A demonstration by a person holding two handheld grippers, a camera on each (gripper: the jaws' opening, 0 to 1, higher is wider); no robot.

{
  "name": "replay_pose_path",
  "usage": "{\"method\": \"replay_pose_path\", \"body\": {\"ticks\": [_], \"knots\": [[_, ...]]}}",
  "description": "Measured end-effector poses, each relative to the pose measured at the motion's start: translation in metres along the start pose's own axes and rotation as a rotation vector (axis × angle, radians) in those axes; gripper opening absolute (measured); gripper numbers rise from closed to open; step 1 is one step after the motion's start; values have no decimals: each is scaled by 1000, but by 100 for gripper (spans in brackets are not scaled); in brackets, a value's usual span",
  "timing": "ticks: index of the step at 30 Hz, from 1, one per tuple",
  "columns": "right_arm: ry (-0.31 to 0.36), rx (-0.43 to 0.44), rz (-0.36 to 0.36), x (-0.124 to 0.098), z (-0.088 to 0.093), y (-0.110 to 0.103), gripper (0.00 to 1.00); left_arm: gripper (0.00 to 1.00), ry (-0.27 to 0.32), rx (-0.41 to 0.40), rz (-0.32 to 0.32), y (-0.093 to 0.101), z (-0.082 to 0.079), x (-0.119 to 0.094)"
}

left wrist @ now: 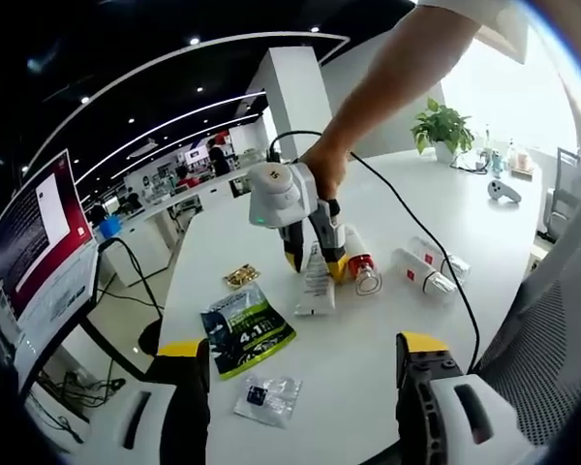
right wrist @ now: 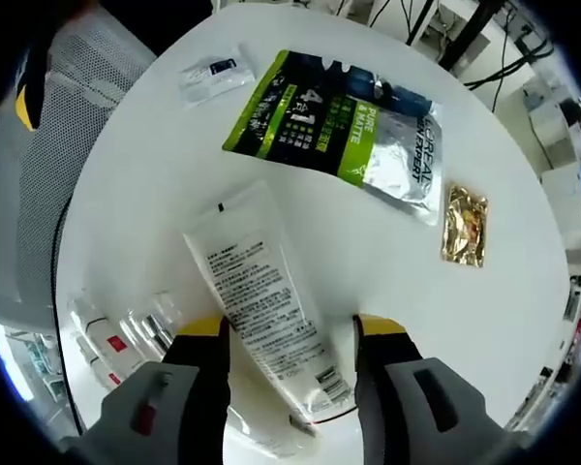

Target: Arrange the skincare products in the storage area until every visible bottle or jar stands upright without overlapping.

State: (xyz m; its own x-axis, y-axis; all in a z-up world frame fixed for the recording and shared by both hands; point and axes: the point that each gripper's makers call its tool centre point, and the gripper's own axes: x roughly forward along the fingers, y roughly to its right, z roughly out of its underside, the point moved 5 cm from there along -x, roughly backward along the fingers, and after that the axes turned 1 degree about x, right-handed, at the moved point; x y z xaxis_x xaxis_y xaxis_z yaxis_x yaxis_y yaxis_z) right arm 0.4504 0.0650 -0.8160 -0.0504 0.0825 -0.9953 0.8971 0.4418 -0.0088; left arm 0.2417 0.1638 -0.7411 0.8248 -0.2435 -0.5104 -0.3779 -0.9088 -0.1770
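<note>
White tube (right wrist: pixel 266 308) with black print, green, black and silver pouch (right wrist: pixel 344 126), gold sachet (right wrist: pixel 464 226), white table (right wrist: pixel 484 320)

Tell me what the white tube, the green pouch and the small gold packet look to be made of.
White tube: looks like soft matte plastic, with a flat crimped end and printed text. Green pouch: likely foil laminate, since its silver side glares and crinkles. Gold packet: probably metallised foil, shiny and wrinkled. All are judged by look only.
</note>
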Motion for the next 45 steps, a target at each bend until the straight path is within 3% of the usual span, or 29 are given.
{"method": "replay_pose_path", "body": {"ticks": [3, 14, 20, 26, 37, 45], "knots": [[12, -5, 7, -2, -4, -3, 36, 77, 3, 4, -6, -1, -1, -1], [27, -31, -8, 0, -1, 7, 26, 72, 17, 11, -19, -4, -2, -3], [80, -51, 41, -3, -2, 8, 22, 72, 9, 16, -10, -3, -1, -2], [147, -92, 143, -15, -3, 10, 21, 71, 15, 24, -11, -3, -3, -3], [384, 97, 354, -72, -3, 21, 20, 71, 30, 26, -7, -4, -6, -2], [549, 268, 477, -115, 8, 9, 20, 75, 64, 10, 9, -2, -11, -3]]}}
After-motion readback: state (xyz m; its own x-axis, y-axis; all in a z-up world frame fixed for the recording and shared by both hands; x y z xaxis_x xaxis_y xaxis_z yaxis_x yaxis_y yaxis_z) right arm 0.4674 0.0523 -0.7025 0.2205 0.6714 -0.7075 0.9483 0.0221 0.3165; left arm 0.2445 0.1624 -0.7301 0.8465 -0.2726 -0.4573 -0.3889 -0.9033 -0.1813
